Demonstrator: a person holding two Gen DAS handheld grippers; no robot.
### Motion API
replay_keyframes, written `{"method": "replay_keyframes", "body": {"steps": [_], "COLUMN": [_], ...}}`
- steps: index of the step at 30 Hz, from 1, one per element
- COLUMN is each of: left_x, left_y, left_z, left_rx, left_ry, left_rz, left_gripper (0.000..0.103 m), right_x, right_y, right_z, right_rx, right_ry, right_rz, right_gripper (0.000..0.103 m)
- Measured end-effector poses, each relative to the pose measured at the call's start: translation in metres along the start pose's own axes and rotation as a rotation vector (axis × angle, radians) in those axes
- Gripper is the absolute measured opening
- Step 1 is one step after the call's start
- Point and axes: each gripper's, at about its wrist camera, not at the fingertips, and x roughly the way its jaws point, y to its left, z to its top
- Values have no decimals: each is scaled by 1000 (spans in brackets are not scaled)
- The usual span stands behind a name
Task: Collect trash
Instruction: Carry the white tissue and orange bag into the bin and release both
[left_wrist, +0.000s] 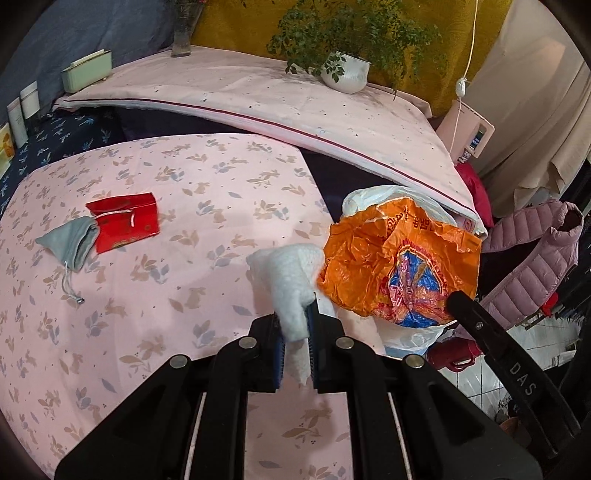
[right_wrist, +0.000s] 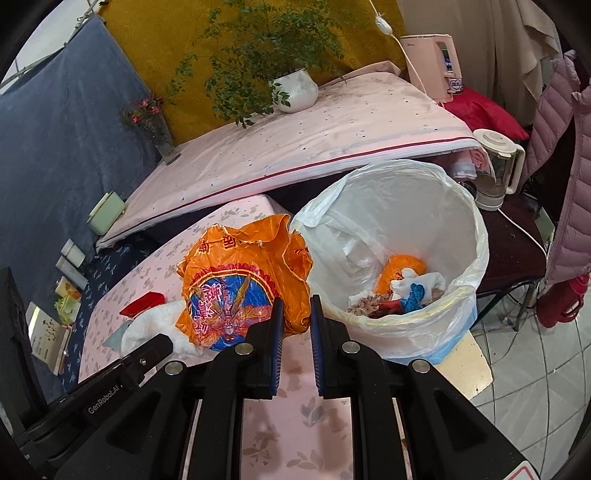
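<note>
My left gripper (left_wrist: 295, 325) is clamped on a white tissue wad (left_wrist: 291, 280) and my right gripper (right_wrist: 296, 325) seems to pinch the orange bag (right_wrist: 240, 280), just beside the lined bin (right_wrist: 461, 236). Some trash already lies inside; 2 items, a red packet (left_wrist: 125, 221) and grey pouch (left_wrist: 70, 240), remain on the bed, with open room above the rim.

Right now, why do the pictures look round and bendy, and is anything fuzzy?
Left wrist view: the fisheye lens leaves dark corners and bows the pink mattress edge; the white tissue in the left gripper looks soft, being so close. Right wrist view: the same bulge curves the floor tiles; the orange bag looks fairly sharp.
</note>
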Motion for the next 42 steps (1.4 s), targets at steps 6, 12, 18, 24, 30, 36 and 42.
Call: {"method": "replay_keyframes", "body": {"steps": [6, 12, 18, 24, 30, 36, 42], "left_x": [13, 30, 49, 69, 76, 76, 72], "left_y": [-26, -57, -91, -115, -120, -109, -92], "left_z": [11, 23, 33, 41, 46, 47, 49], "left_rx": [41, 83, 135, 166, 182, 180, 164], "left_ry": [10, 23, 35, 43, 27, 14, 3], "left_rz": [-33, -75, -111, -158, -134, -86, -52], "left_gripper": [10, 10, 10, 14, 35, 36, 36], "right_x": [-2, -4, -3, -2, 0, 9, 23], "right_y": [-32, -68, -100, -124, -140, -132, -110], "right_z": [11, 26, 38, 45, 50, 54, 58], "right_rx": [51, 115, 165, 200, 235, 214, 166], "right_ry": [-23, -52, -76, -91, -100, -89, -71], "right_rz": [-39, -85, -133, -177, -201, -189, -166], "right_gripper": [14, 13, 13, 14, 13, 13, 12]}}
